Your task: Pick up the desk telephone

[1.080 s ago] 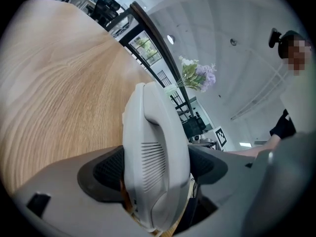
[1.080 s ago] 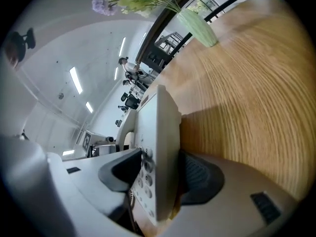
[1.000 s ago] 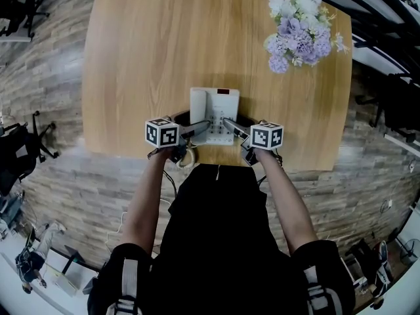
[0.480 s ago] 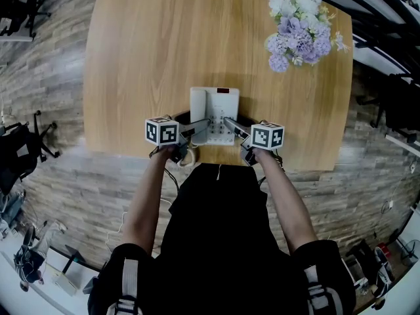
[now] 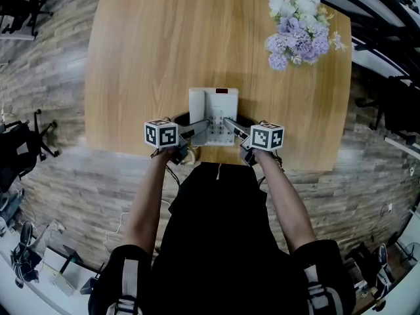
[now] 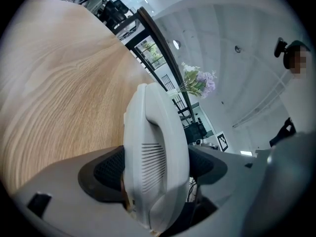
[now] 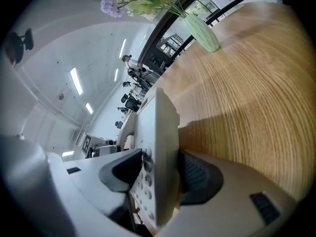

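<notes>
A white desk telephone (image 5: 220, 104) sits near the front edge of the wooden table (image 5: 144, 58), its handset along its left side. My left gripper (image 5: 205, 126) reaches in from the front left. In the left gripper view it (image 6: 155, 169) is shut on the handset (image 6: 155, 152), with a dark pad pressing each side. My right gripper (image 5: 229, 123) comes in from the front right. In the right gripper view it (image 7: 159, 174) is shut on the keypad side of the telephone body (image 7: 163, 132). Whether the telephone rests on the table or is lifted I cannot tell.
A vase of purple and white flowers (image 5: 298, 25) stands at the table's far right corner, also seen as the vase (image 7: 202, 33) in the right gripper view. Office chairs (image 5: 23, 143) stand on the floor to the left. The table's front edge lies just under both grippers.
</notes>
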The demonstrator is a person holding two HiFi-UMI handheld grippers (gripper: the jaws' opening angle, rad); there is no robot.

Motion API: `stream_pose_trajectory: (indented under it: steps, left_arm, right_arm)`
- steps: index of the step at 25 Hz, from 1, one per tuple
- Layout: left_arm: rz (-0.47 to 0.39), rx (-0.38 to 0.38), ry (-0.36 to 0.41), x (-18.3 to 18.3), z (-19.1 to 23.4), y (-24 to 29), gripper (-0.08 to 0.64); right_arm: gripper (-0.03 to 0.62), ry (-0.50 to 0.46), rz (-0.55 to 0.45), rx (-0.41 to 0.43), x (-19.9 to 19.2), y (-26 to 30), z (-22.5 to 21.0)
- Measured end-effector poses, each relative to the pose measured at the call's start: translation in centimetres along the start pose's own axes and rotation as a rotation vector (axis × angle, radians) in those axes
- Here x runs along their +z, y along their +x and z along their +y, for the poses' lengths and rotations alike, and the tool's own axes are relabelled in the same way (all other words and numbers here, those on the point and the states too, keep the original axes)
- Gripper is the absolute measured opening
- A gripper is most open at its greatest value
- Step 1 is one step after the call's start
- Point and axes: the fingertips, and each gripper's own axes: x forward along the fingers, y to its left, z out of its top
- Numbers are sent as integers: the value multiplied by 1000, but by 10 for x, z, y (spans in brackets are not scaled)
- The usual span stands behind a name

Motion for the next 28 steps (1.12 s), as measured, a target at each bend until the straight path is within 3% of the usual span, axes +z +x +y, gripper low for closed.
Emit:
stream_pose_trajectory:
  steps: [11,28]
  left_arm:
    - [-25,8,49,4,-23,-15,388]
    - [-100,-13,60,-30,-63,-57,388]
  right_arm:
    - [242,-42,-22,16,2,-14,23]
    - [238,-127,-78,13,-30,-46,72]
